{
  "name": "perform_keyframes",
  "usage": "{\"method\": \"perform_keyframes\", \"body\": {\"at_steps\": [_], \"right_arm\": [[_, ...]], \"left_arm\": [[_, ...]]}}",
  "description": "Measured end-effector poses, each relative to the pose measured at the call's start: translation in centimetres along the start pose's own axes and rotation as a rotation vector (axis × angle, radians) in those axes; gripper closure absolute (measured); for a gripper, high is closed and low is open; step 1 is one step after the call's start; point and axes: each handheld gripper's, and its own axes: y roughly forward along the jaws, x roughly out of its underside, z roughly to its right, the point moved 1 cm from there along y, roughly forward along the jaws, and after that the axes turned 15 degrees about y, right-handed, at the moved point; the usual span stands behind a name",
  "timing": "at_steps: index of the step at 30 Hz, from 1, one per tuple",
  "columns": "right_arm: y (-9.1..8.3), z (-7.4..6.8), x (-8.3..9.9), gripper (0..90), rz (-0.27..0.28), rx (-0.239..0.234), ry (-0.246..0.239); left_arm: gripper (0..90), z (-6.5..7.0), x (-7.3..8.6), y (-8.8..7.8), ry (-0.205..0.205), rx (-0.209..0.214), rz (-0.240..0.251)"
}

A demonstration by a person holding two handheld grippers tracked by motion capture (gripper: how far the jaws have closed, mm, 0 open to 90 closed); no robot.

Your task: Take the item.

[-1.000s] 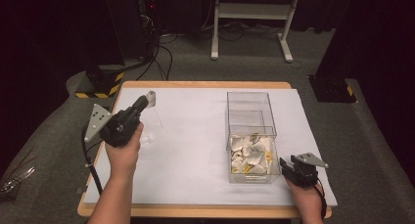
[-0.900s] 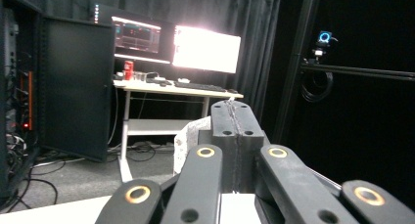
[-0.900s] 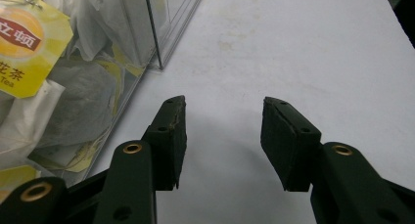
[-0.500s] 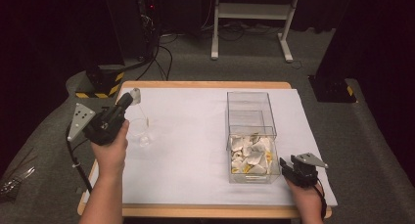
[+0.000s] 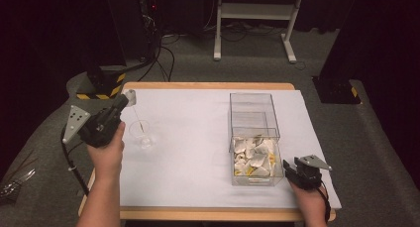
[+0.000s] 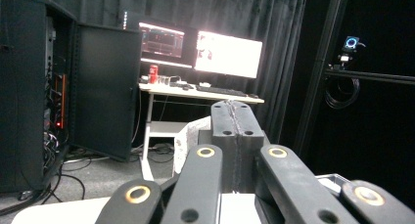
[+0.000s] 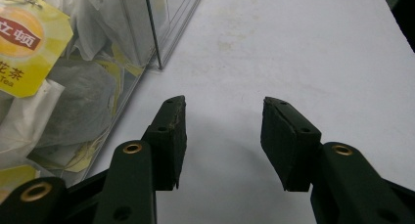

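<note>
While the left gripper hangs above the table's left edge, jaws pinched on a tea bag tag, its string runs down to a clear cup. The right gripper rests half open near the front right corner, beside the clear box of tea bags.

The left gripper is held raised, jaws pressed together; the right gripper is rested low, jaws parted.
</note>
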Motion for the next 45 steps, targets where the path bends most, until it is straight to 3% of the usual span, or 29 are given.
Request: {"method": "perform_keyframes", "body": {"at_steps": [13,32,45], "right_arm": [[0.0,0.0,0.0,52.5,0.001,0.000,-0.003],[0.0,0.0,0.0,52.5,0.003,0.002,-0.006],[0.0,0.0,0.0,52.4,0.001,0.004,-0.007]], "left_arm": [[90.0,-0.6,2.2,0.0,-0.021,-0.013,-0.048],[90.0,-0.9,7.6,0.4,-0.071,-0.021,-0.174],[90.0,-1.1,10.1,0.6,-0.096,-0.022,-0.245]]}}
